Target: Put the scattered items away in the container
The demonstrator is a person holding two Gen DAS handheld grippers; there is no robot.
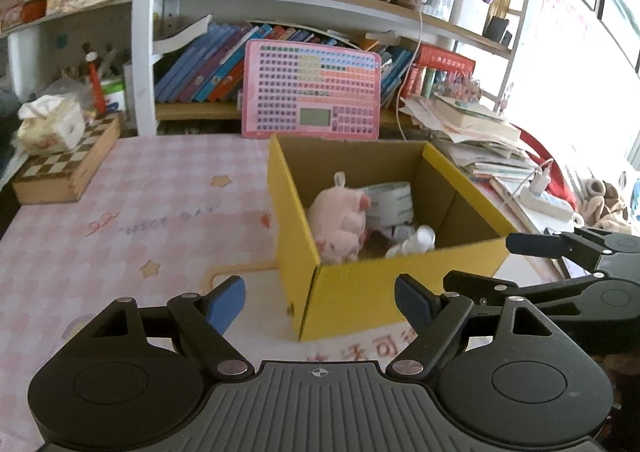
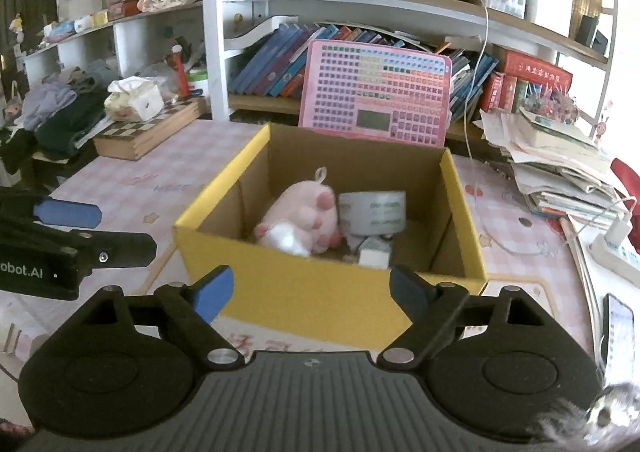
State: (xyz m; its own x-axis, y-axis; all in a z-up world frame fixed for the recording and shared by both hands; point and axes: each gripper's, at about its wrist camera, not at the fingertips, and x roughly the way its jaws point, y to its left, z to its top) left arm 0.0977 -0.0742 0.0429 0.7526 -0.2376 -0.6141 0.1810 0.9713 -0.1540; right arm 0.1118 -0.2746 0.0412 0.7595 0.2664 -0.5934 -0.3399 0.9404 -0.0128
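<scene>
A yellow cardboard box [image 1: 360,292] [image 2: 320,300] stands open on the pink checked table. Inside lie a pink plush pig [image 1: 340,219] [image 2: 300,219], a roll of tape [image 1: 390,199] [image 2: 374,211] and small white items [image 1: 416,240] [image 2: 374,254]. My left gripper [image 1: 320,302] is open and empty, just in front of the box's near left corner. My right gripper [image 2: 310,294] is open and empty, in front of the box's near wall. Each gripper shows in the other's view: the right one [image 1: 520,252] beside the box, the left one [image 2: 80,228] at the left.
A pink keyboard toy [image 1: 312,89] [image 2: 376,91] leans behind the box. A chessboard box with a tissue pack [image 1: 68,159] [image 2: 148,127] sits at the left. Stacked papers [image 1: 472,131] [image 2: 560,159], a power strip [image 2: 612,248] and a phone [image 2: 618,328] lie at the right.
</scene>
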